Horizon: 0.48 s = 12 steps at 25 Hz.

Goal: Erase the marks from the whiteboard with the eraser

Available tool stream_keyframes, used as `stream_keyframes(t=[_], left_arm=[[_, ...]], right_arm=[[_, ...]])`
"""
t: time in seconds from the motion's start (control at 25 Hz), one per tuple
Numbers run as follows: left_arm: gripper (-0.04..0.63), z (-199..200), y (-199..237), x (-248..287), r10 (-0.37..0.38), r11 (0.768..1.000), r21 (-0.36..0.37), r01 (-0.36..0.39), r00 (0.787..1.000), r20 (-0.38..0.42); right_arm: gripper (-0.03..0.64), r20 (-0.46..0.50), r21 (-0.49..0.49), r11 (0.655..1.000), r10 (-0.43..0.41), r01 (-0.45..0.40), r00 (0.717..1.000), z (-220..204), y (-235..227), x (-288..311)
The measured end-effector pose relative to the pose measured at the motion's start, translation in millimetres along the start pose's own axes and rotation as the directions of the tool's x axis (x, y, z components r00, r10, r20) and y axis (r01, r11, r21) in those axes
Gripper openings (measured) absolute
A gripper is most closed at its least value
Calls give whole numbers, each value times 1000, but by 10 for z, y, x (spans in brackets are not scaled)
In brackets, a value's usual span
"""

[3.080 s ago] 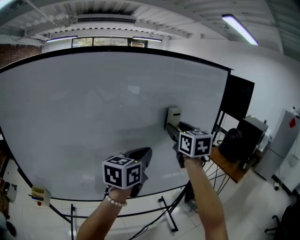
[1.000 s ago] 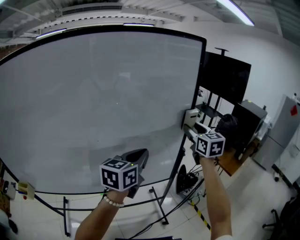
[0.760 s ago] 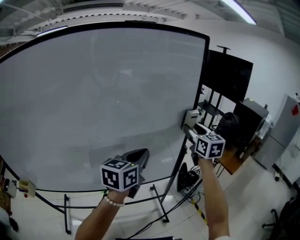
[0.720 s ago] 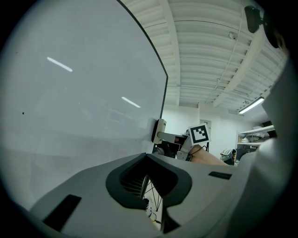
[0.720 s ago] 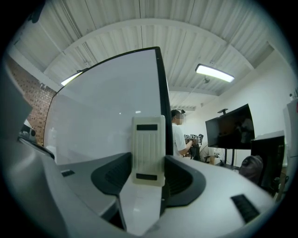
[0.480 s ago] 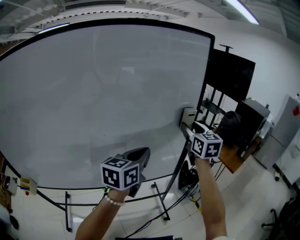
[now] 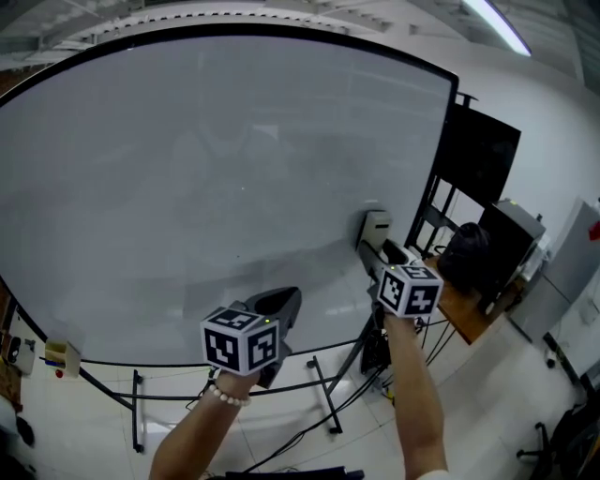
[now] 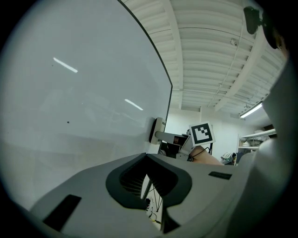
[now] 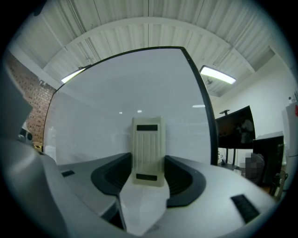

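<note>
Nearest me, the person's two forearms reach up, each ending in a marker cube (image 7: 242,340). The left claw (image 8: 146,158) hangs low in front of the whiteboard (image 7: 216,169) with its jaws brought together at the tips and nothing between them. Through the slit beneath them I can make out the legs of the board's stand (image 7: 323,403). Up and to the right of it, the right claw (image 9: 148,162) is clamped on the cream eraser (image 9: 148,148), one dark pad on each long side, the eraser standing upright past the jaw tips. The eraser's far face looks pressed to the board's lower right part, near the black frame. Ahead of the left claw a tiny dark speck (image 8: 68,122) sits on the pale grey board. Far off to the left claw's left, a small yellowish box (image 7: 61,354) clings to the board's bottom edge. Beyond the right claw and further right stands a black screen (image 7: 483,155), and a strip light (image 7: 497,23) glows overhead.
</note>
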<state>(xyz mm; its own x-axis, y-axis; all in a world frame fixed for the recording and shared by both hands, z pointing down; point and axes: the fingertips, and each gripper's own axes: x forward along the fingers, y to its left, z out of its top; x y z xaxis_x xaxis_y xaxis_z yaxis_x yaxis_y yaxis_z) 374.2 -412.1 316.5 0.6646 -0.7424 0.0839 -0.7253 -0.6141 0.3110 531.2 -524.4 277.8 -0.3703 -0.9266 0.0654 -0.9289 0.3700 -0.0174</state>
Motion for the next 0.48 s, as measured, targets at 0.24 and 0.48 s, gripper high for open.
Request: stream_keyframes(t=[0.24, 0.48], left_arm=[[-12, 37, 357, -445, 3, 1000, -2, -3, 1000, -9], [-12, 121, 686, -869, -10, 1000, 2, 10, 1000, -20]], right_arm=[[250, -2, -9, 1000, 6, -6, 1000, 39, 673, 78], [250, -3, -9, 1000, -3, 3, 1000, 55, 1316, 144]])
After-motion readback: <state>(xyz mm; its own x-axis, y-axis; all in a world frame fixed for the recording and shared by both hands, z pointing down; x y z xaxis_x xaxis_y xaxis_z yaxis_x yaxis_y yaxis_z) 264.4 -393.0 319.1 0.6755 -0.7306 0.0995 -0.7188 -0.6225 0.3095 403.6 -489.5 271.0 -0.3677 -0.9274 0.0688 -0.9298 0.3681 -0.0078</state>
